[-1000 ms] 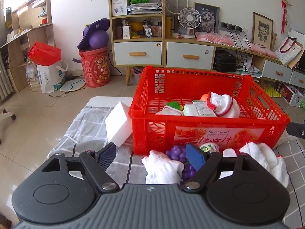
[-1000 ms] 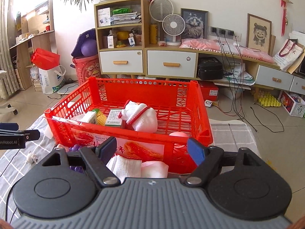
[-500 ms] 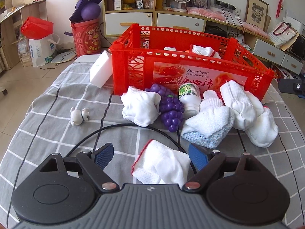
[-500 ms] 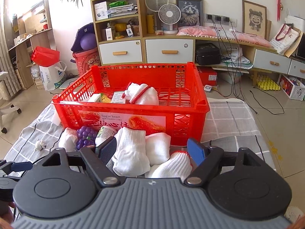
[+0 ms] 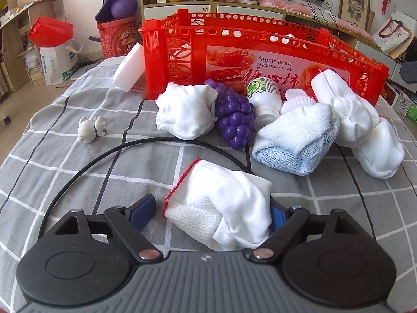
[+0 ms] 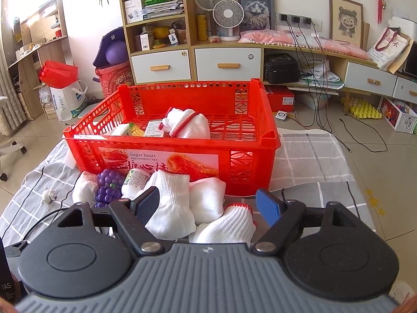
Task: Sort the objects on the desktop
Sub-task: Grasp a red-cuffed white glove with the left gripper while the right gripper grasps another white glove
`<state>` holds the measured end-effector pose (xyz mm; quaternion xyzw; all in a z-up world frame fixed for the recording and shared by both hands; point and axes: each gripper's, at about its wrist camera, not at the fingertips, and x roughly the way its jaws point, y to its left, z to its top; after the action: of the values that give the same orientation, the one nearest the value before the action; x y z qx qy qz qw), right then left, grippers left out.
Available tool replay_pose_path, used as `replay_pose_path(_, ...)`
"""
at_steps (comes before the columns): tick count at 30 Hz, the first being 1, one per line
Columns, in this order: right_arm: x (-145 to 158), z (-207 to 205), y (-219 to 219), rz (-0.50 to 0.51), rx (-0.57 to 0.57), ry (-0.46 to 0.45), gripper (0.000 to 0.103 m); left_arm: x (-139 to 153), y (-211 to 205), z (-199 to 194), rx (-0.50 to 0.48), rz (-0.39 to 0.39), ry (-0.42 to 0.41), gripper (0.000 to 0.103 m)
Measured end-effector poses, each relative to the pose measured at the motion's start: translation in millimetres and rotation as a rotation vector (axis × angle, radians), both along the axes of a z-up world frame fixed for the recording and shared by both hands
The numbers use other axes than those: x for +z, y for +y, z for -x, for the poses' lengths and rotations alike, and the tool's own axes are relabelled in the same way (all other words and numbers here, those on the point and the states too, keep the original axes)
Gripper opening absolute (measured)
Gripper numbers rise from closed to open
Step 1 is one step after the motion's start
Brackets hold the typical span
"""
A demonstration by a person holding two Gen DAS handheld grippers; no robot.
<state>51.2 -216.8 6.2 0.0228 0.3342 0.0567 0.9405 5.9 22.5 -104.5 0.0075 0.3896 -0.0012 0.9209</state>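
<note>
Both claws spread wide over rolled gloves lying in front of the red crate [image 5: 260, 52].

Left wrist view: left gripper [image 5: 208, 215] low over the grey checked cloth [image 5: 65, 156], jaws wide, straddling a red-cuffed white glove [image 5: 219, 208]; the glove lies against the right pad, clear of the left pad; grip not closed. Beyond it, in a row before the crate: a white glove bundle [image 5: 186, 110], purple toy grapes [image 5: 235, 120], a white bottle [image 5: 263, 99] on its side, a blue-edged glove roll [image 5: 297, 140], two more white rolls at right. Small animal figurine [image 5: 91, 129] well apart at left; white block [image 5: 129, 69] leaning at the crate's left end. Right wrist view: right gripper [image 6: 208, 206] jaws wide, holding nothing, above a red-trimmed glove [image 6: 229, 227] and white rolls [image 6: 172, 203] beside the crate [image 6: 250, 161]. Inside the crate: a red-banded glove bundle [image 6: 187, 127], small cartons.
</note>
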Motion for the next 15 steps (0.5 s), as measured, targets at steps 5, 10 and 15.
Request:
replay_pose_path(5,-21.6,-6.0,6.4,0.042,0.054,0.029,0.079,1.9,-5.8,4.5,-0.042,-0.002,-0.013,0.068)
replay_pose_path(10,-40.3,-9.5,19.8,0.073,0.123,0.043,0.079,5.6,-9.5,3.2,-0.072,0.017,-0.006,0.047)
replay_pose_path(15,-41.4,-23.1,36.0,0.025,0.167,0.019,0.079,7.1,-7.1,1.7,-0.070,0.031,-0.001,0.043)
